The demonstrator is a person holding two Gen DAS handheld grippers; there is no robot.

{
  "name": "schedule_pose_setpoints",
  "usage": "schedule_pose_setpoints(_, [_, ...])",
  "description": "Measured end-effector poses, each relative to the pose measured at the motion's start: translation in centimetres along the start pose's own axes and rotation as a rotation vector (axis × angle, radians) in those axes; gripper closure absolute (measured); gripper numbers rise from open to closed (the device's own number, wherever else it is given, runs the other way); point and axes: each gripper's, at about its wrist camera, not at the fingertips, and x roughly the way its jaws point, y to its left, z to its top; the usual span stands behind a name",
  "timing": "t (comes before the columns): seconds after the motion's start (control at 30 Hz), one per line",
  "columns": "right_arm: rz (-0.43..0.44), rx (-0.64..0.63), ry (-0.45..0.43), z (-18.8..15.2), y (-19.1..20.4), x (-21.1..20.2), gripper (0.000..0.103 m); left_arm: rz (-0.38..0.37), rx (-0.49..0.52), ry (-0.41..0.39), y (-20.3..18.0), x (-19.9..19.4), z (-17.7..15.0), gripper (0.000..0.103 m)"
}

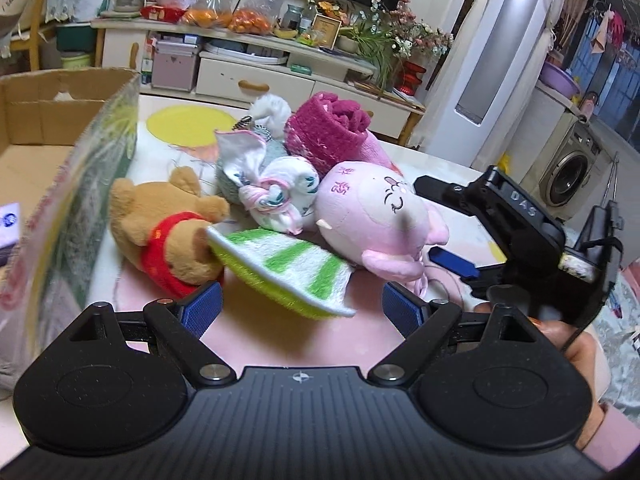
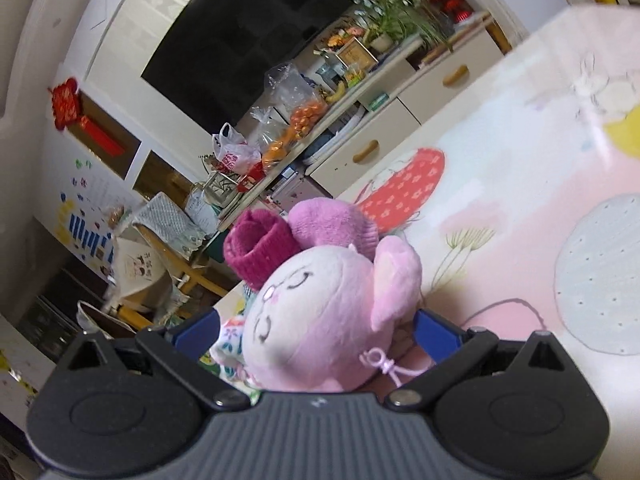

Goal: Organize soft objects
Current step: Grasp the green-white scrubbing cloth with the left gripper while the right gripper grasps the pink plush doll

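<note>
- The left gripper [image 1: 301, 312] is seen low over the counter [image 1: 372, 332], its jaws wide apart with nothing between the blue pads
- A green-striped cloth [image 1: 286, 270] lies just ahead of the left gripper, on the pink patterned surface, one edge resting against the bear [image 1: 168, 224]
- The bear, in a red shirt, lies on its side just beside the wall of a cardboard box [image 1: 60, 152]; the box stands open at the left of the counter
- A pile of soft things is gathered in the middle: a knotted white cloth [image 1: 280, 192], a rolled magenta towel [image 1: 328, 132] behind it, and a pink plush [image 1: 376, 216] at the right, touching both
- A grey item and a white item are partly hidden behind the knotted cloth; what they are cannot be told
- The right gripper [image 1: 440, 224] is seen from the left wrist view at the right of the pile, held by a hand [image 1: 580, 344], its jaws apart and reaching towards the pink plush
- In the right wrist view the pink plush [image 2: 320, 316] fills the space between the blue pads of the right gripper [image 2: 316, 330]; the jaws stand on either side of it, and a clamp on it cannot be told
- The magenta towel [image 2: 260, 252] is seen just behind the plush
</note>
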Motion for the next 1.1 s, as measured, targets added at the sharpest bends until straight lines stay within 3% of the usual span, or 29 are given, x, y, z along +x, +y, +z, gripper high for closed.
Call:
schedule_pose_setpoints(0.3, [0.050, 0.007, 0.049, 0.9, -0.3, 1.6, 0.001, 0.003, -0.071, 0.017, 0.2, 1.9, 0.8, 0.000])
schedule_pose_setpoints(0.8, [0.058, -0.026, 0.098, 0.4, 0.2, 3.5, 0.000, 0.028, -0.148, 0.048, 1.0, 3.9, 1.8, 0.000])
schedule_pose_setpoints(1.1, [0.060, -0.032, 0.107, 0.3, 0.2, 4.2, 0.000, 0.049, -0.170, 0.083, 1.6, 4.5, 1.6, 0.030])
